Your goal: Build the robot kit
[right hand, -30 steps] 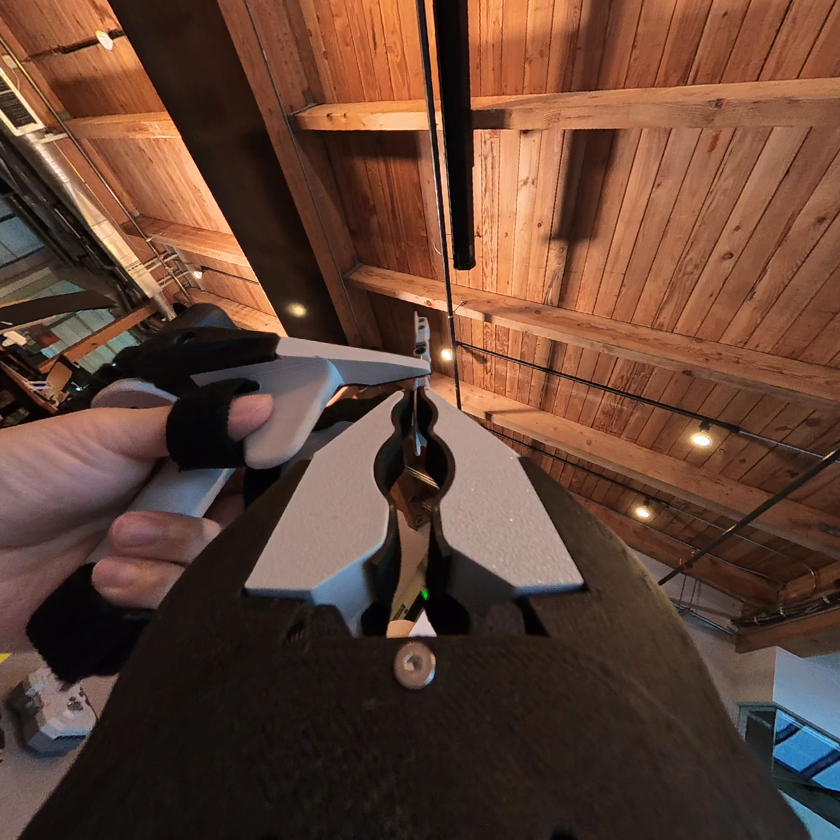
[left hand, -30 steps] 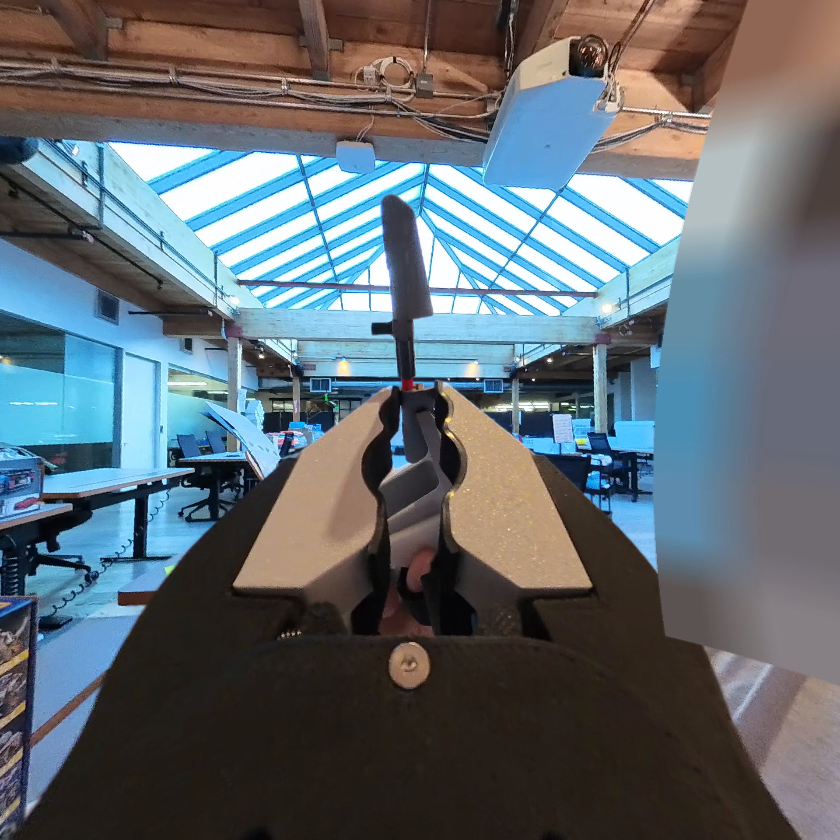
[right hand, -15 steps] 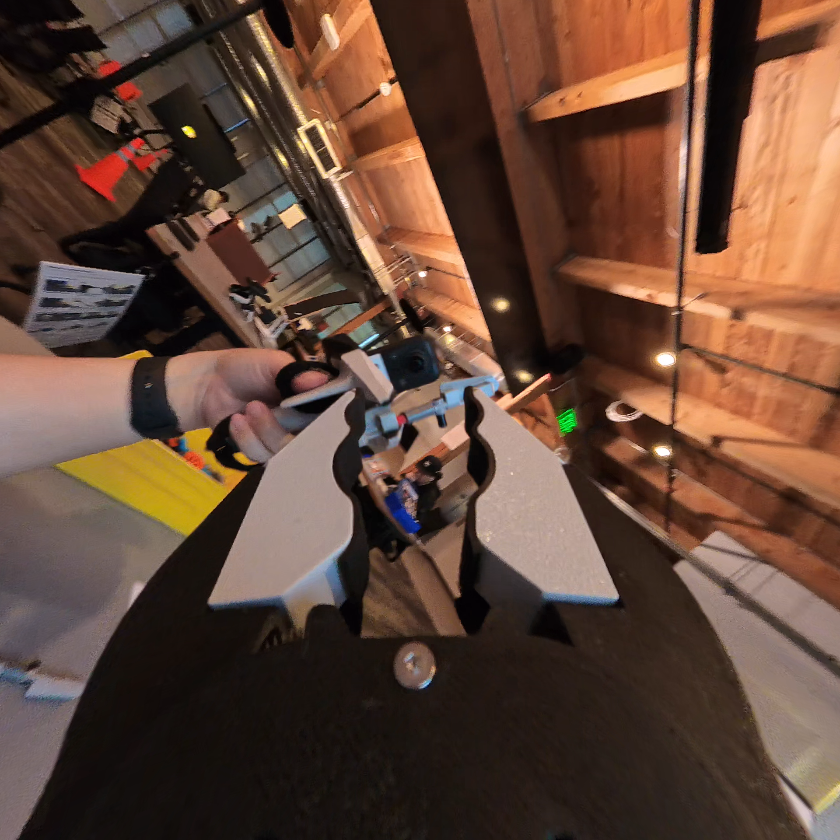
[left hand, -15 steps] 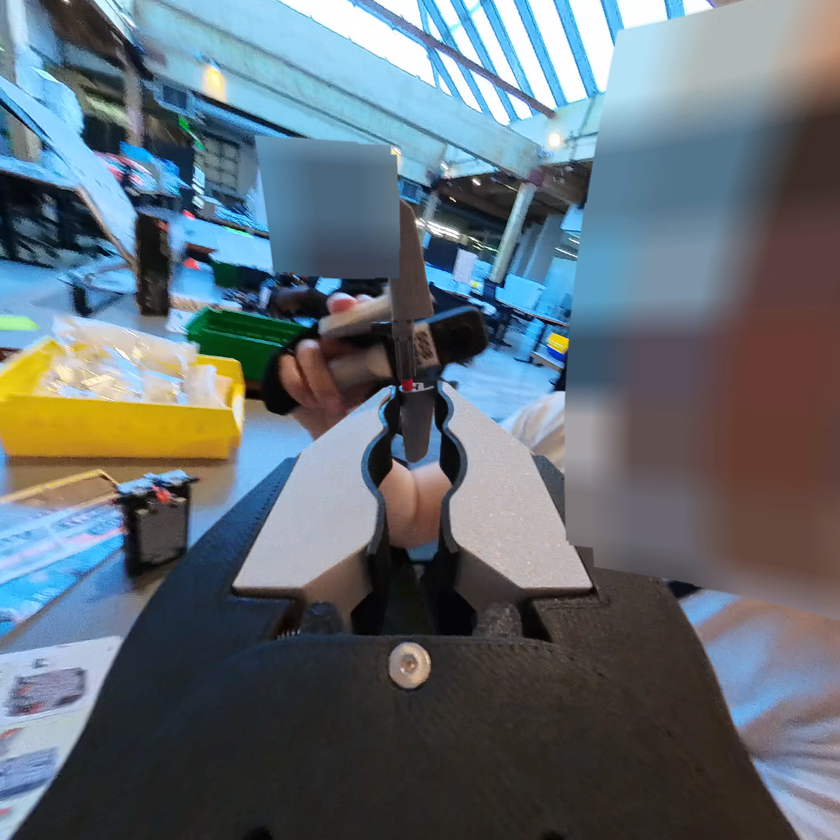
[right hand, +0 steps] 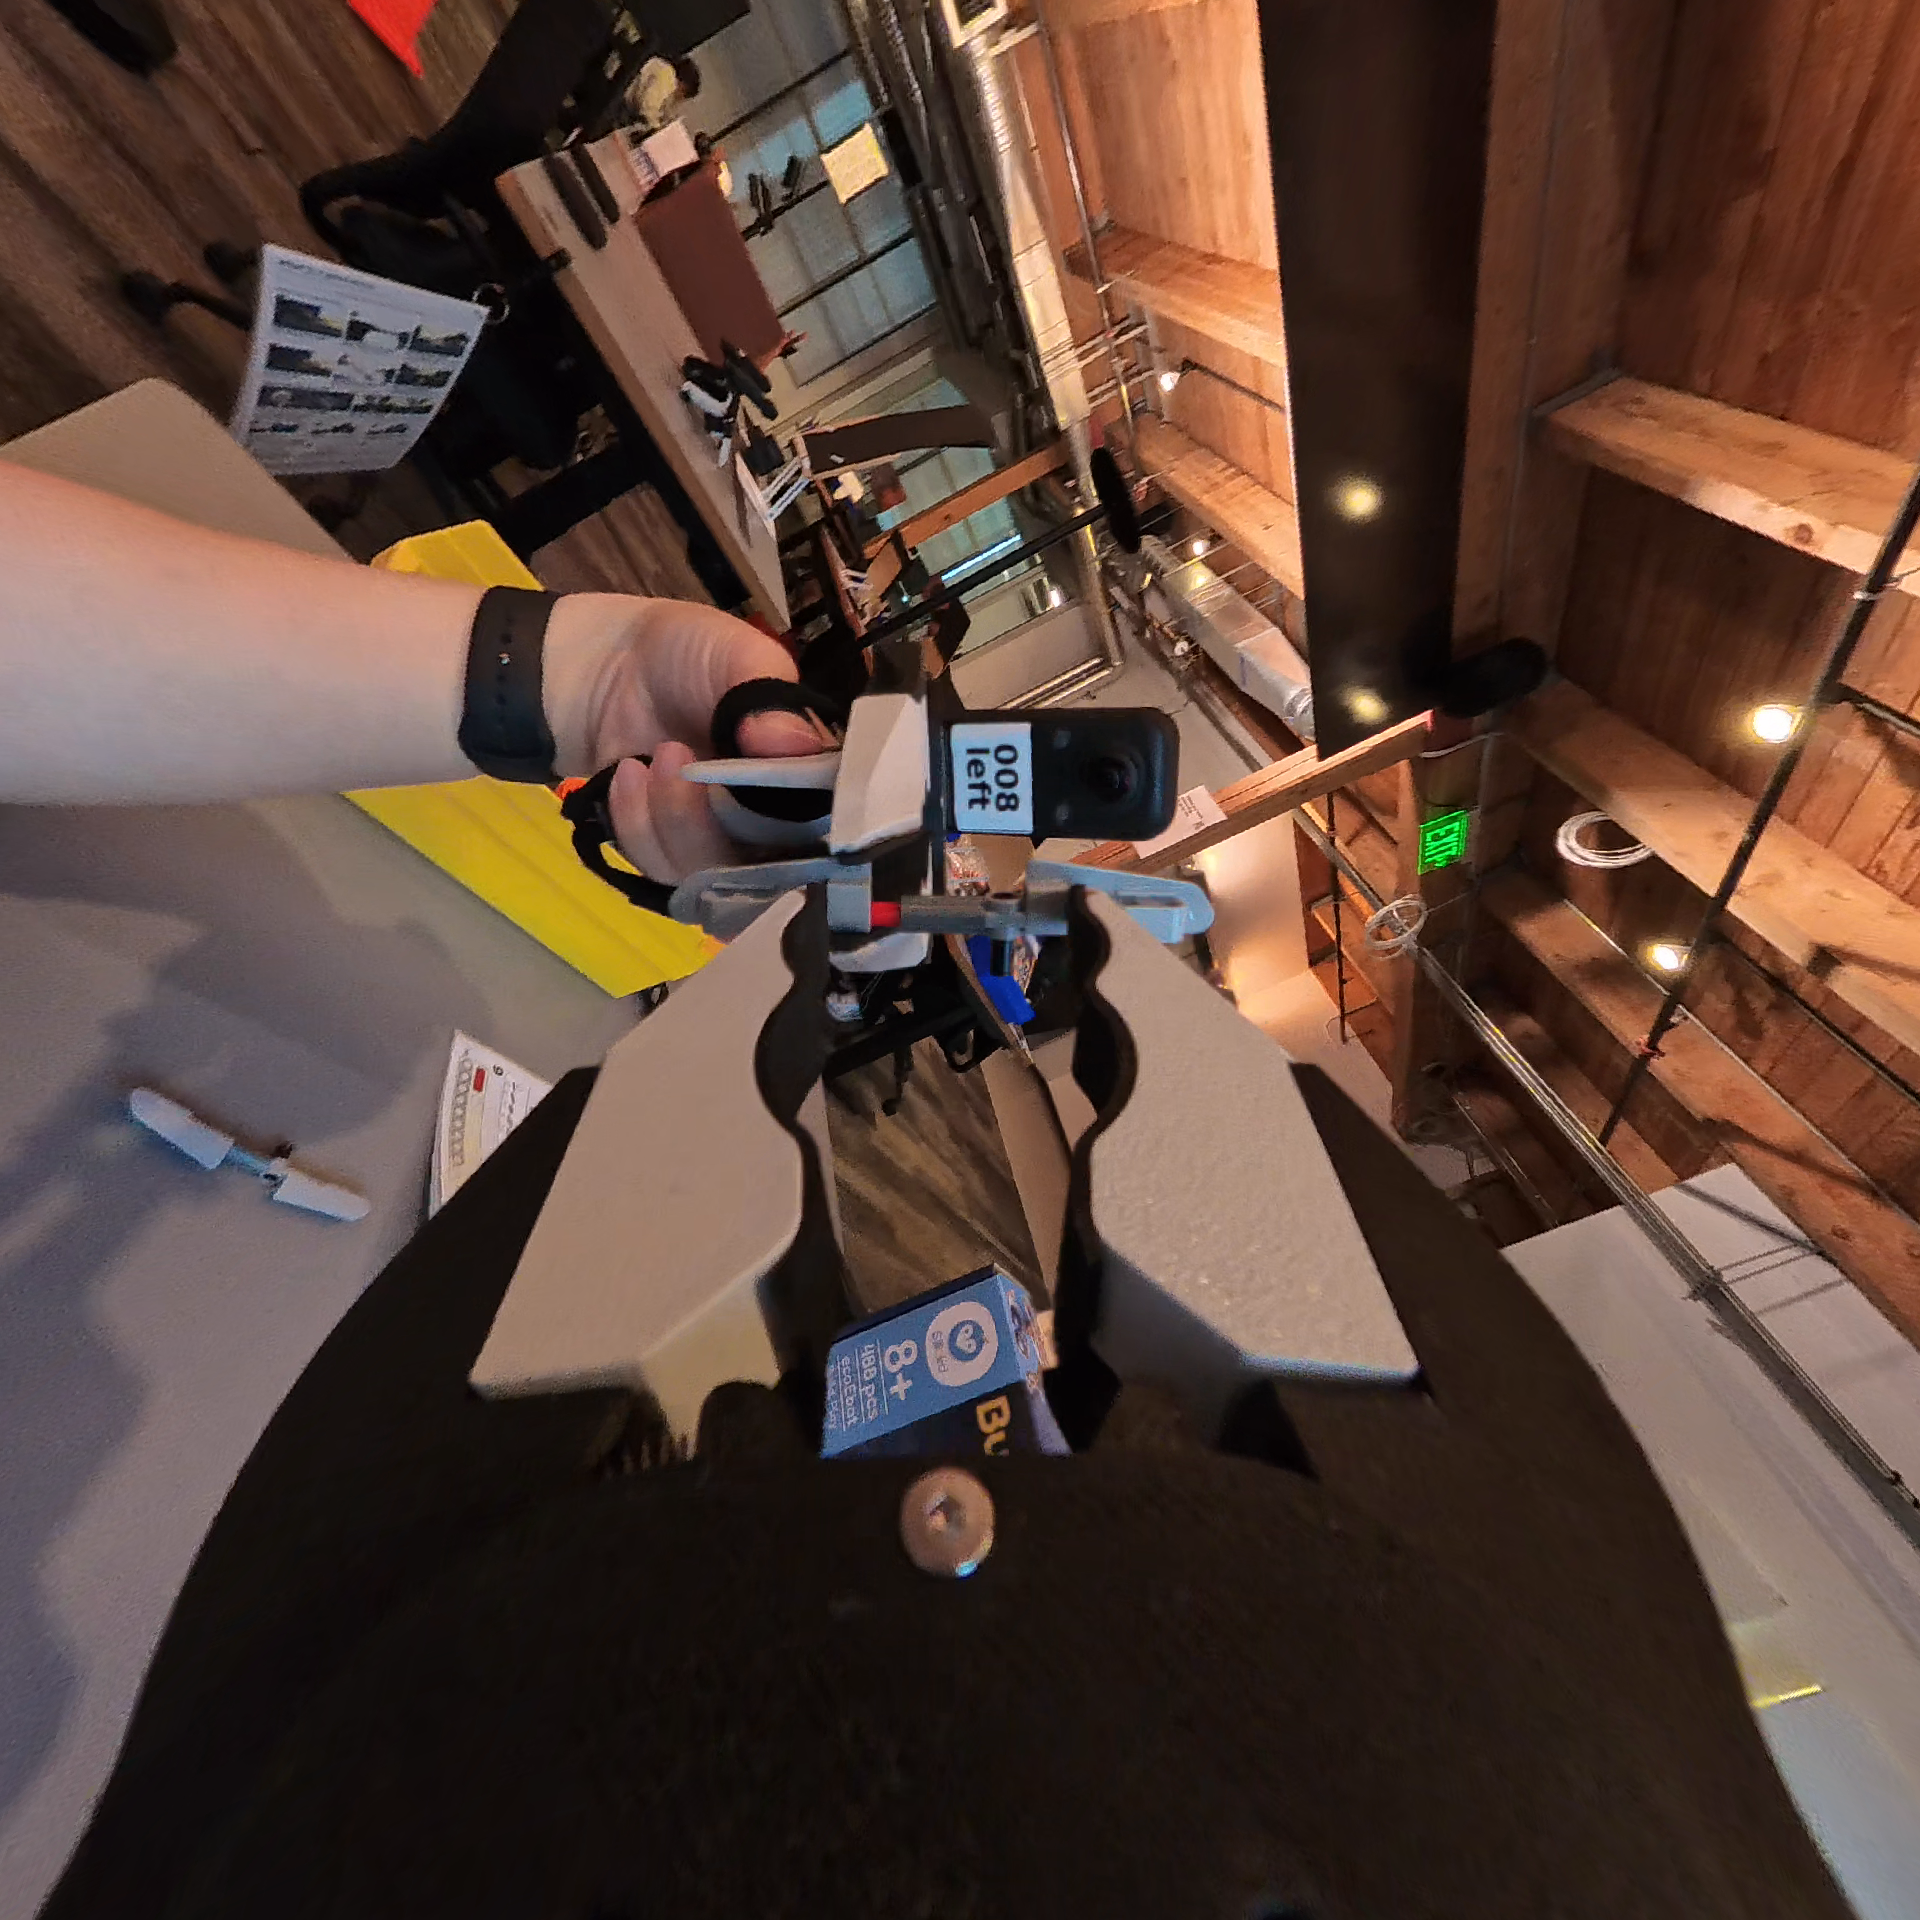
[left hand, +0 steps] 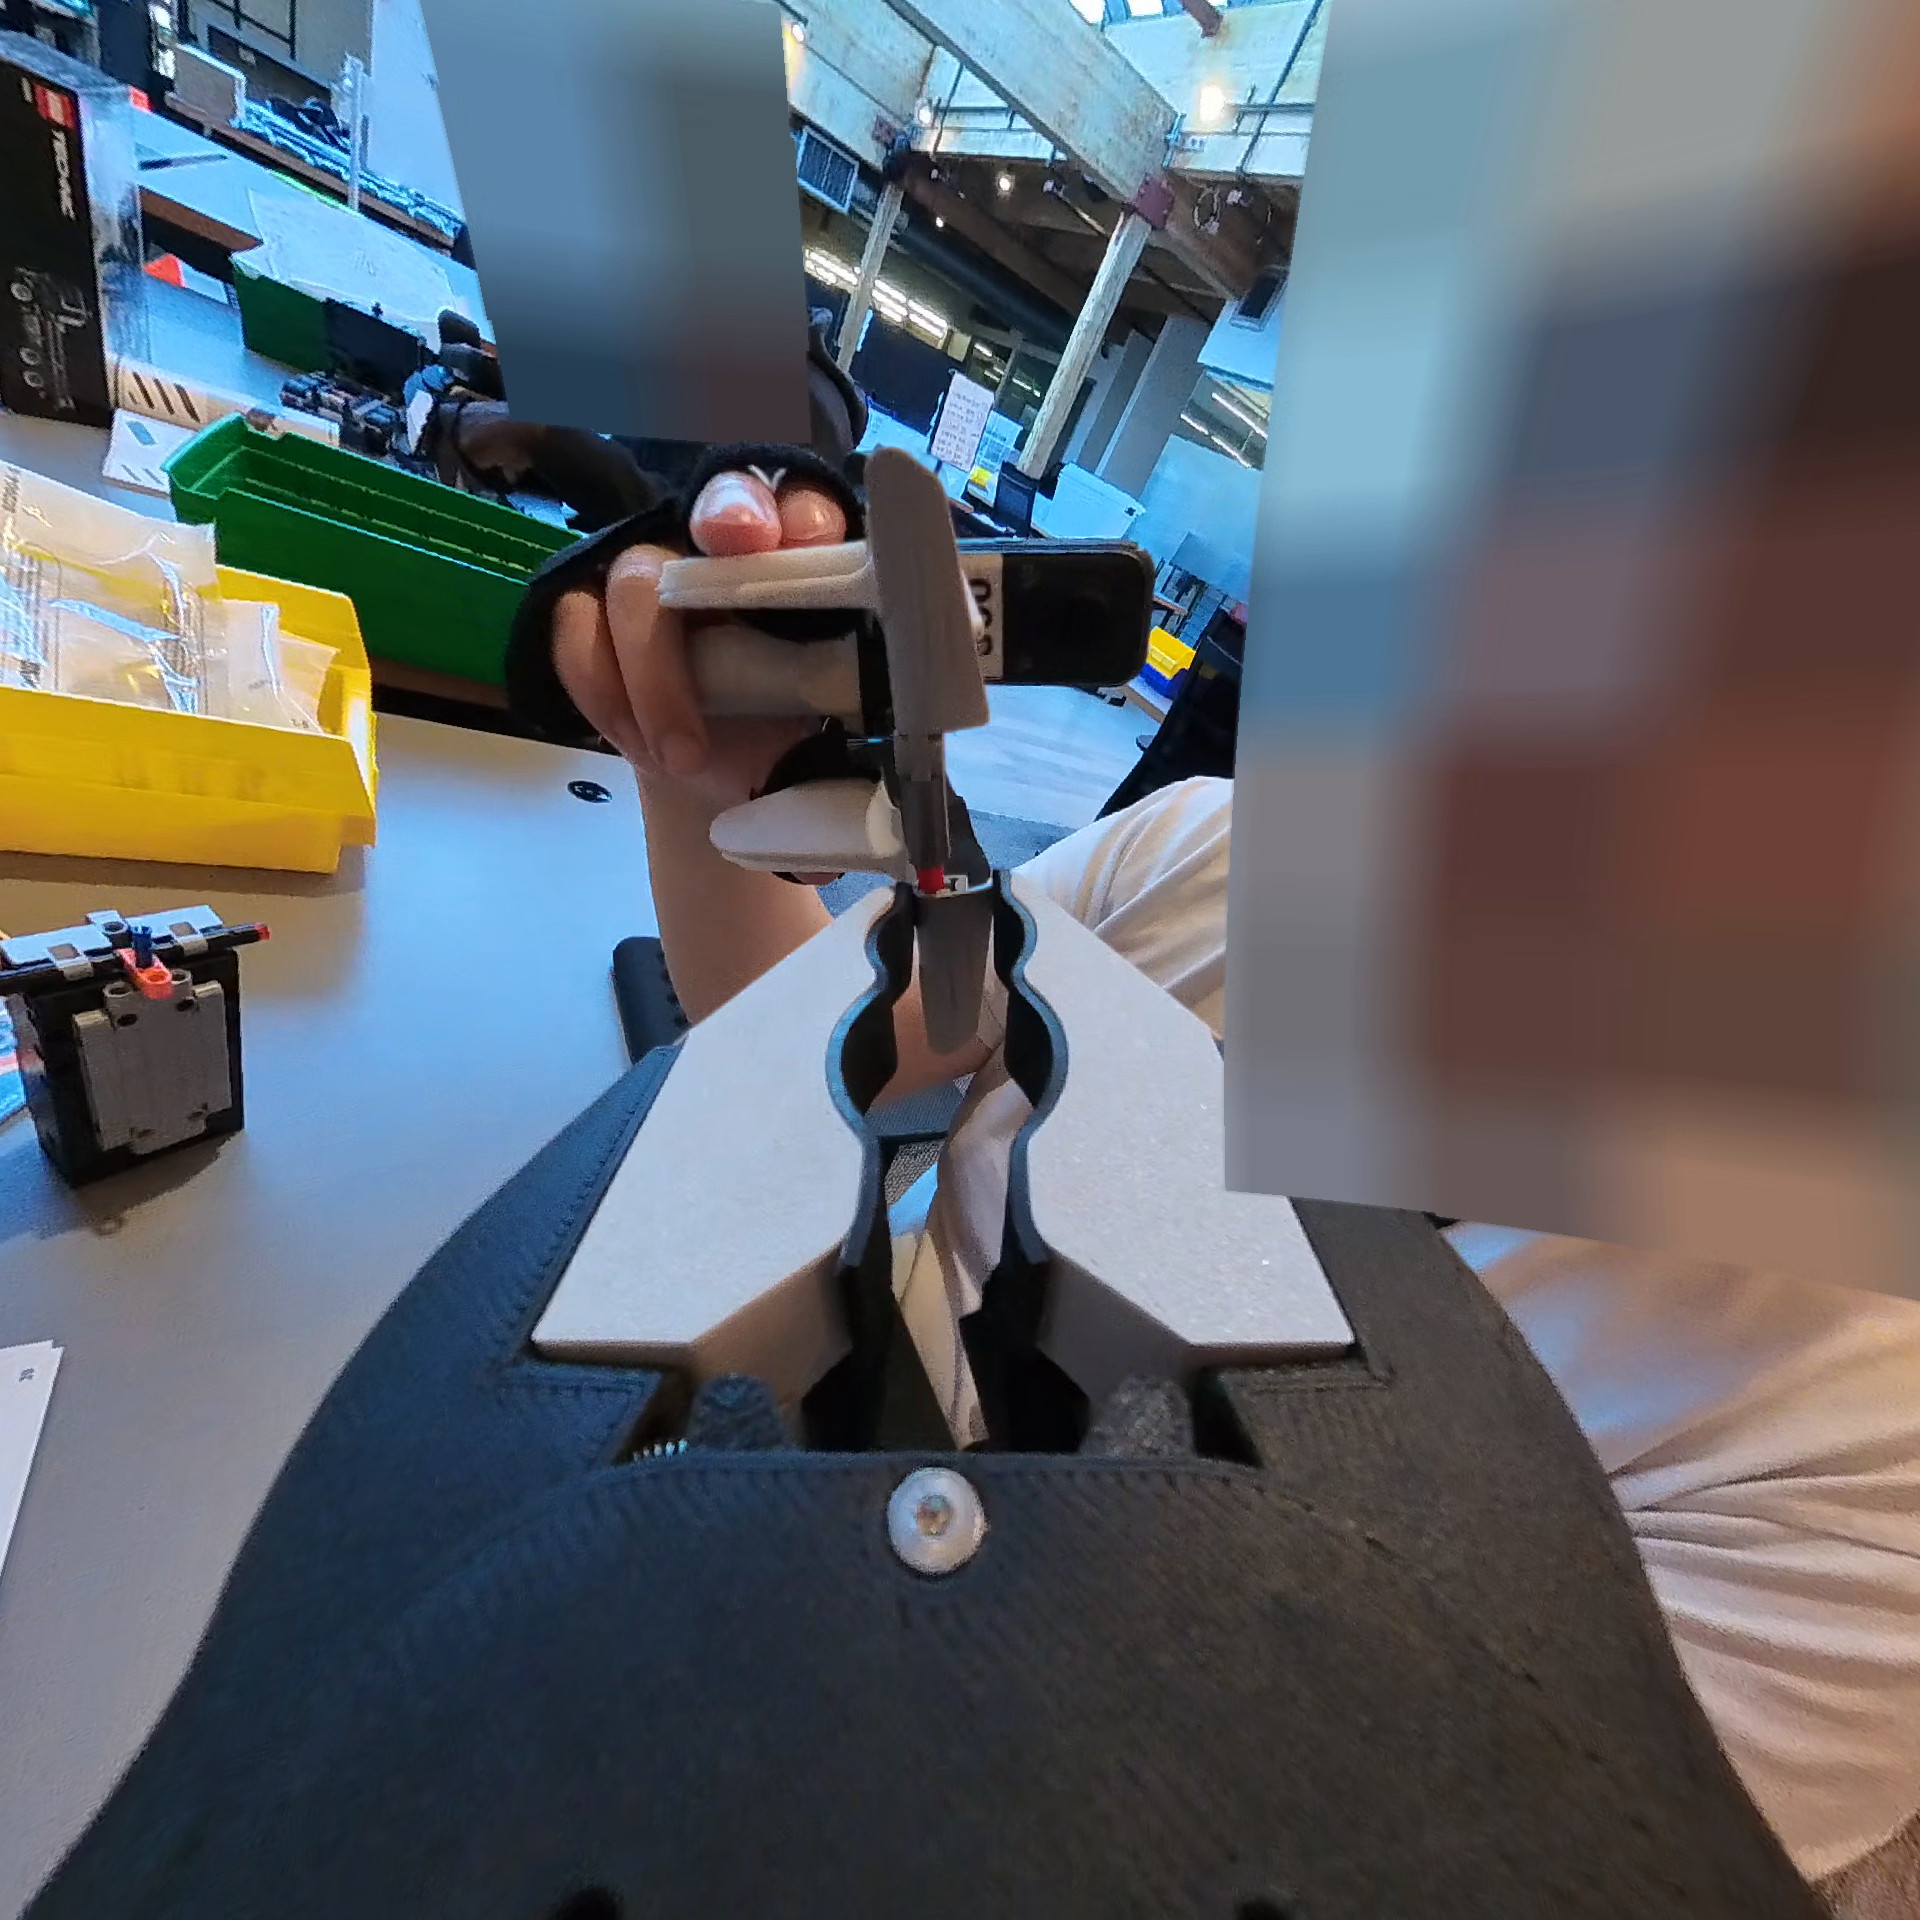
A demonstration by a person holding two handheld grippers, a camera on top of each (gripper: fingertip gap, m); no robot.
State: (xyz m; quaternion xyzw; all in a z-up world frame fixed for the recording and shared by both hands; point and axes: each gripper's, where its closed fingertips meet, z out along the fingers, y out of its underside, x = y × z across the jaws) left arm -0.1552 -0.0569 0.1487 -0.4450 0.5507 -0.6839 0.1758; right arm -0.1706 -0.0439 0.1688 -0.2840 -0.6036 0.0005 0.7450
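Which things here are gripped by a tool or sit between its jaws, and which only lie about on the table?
In the tools:
- left tool, shut on the grey propeller piece
- right tool, open, one jaw on each side of that piece

Lying about:
- yellow bin
- green bin
- block model
- loose propeller
- blue box

Grey worktop [left hand: 436,1039]. Yellow bin [left hand: 187,790] of clear bags at 9 o'clock; green bin [left hand: 343,530] behind it at 10. Small black-grey brick block [left hand: 130,1049] near 8 o'clock.
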